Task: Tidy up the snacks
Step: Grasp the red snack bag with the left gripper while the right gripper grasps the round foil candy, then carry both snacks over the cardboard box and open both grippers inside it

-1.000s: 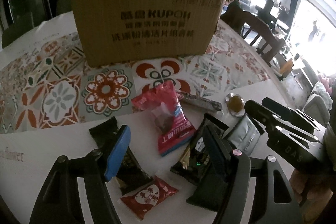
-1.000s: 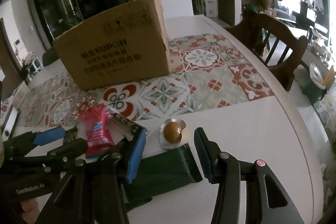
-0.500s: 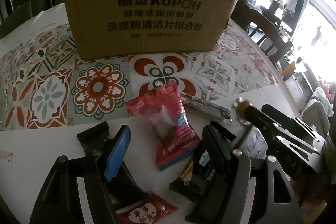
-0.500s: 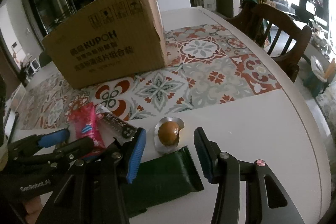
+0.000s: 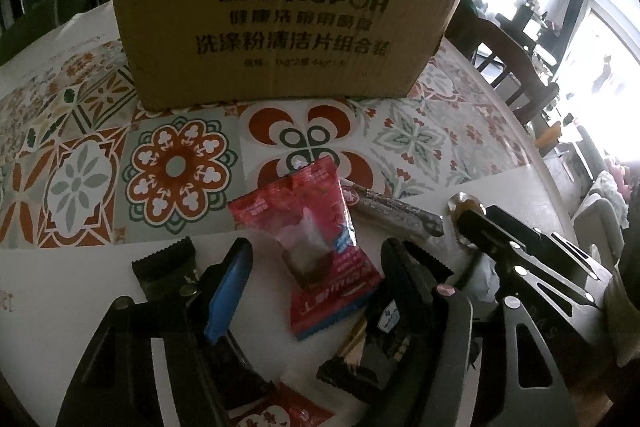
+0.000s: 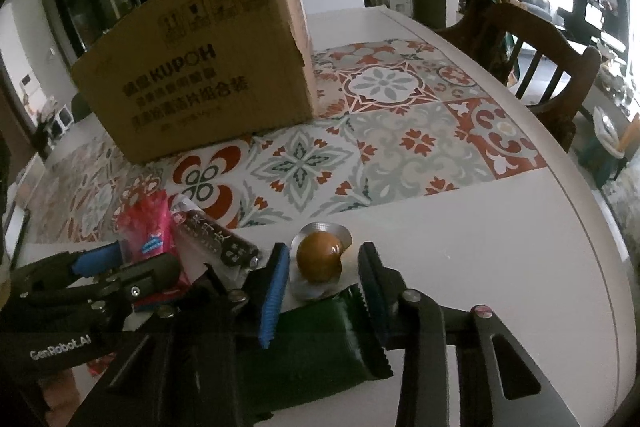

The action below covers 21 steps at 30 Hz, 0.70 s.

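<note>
left gripper (image 5: 316, 263): jaws wide apart, gripping nothing; red snack packet (image 5: 320, 247) lies flat on the table between the fingers.
right gripper (image 6: 324, 267): jaws wide apart, gripping nothing; brown egg-shaped snack (image 6: 319, 259) sits between the fingertips, dark green packet (image 6: 320, 351) under the jaws.
black packet (image 5: 164, 265): just left of the left gripper's blue pad.
silver stick packet (image 5: 396, 213): just beyond the red snack packet, touching it.
table (image 6: 460, 247): white edge, patterned tile mat further in.
cardboard box (image 5: 280, 7): far side, upright on the mat, well apart from the snacks.
</note>
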Tool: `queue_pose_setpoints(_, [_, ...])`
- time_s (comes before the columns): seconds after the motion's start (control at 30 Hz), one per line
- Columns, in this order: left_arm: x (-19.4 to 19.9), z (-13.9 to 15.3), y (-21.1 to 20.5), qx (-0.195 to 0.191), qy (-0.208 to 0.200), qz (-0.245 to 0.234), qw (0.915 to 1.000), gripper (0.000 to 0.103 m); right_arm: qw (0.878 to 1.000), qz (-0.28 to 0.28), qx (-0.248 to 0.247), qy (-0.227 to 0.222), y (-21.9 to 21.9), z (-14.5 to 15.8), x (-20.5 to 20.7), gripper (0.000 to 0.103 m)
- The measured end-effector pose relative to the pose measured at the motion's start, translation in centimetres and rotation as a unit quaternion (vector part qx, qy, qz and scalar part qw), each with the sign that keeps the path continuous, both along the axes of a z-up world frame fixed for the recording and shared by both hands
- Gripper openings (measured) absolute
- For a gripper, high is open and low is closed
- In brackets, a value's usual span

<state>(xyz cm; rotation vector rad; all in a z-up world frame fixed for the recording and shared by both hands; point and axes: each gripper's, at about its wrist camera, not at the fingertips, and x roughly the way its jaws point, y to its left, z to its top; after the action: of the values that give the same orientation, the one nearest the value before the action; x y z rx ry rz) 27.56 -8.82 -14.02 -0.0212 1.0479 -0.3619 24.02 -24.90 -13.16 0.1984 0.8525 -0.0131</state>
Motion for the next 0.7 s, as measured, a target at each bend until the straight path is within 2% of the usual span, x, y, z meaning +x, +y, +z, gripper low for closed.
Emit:
queue_pose_setpoints(0.17, [0.1, -0.1, -0.2, 0.005, -0.005, 0.000, 1.0000, 0.057, 1.000, 0.002, -0.004, -0.002, 0.2, 0.0, 0.0, 0.025])
queue_pose_setpoints(0.23, [0.0, -0.1, -0.2, 0.006, -0.010, -0.005, 0.9999, 0.048, 1.000, 0.003, -0.009, -0.004, 0.3, 0.0, 0.0, 0.025])
queue_pose_setpoints(0.5, [-0.2, 0.2, -0.4, 0.017, -0.027, -0.014, 0.9994, 0.040, 1.000, 0.014, -0.017, -0.020, 1.0, 0.9, -0.7, 0.025])
queue_pose_setpoints(0.7, [-0.9, 1.6, -0.3, 0.011, -0.047, -0.018, 0.9987, 0.038, 0.999, 0.021, -0.016, -0.035, 1.5, 2.2, -1.3, 0.025])
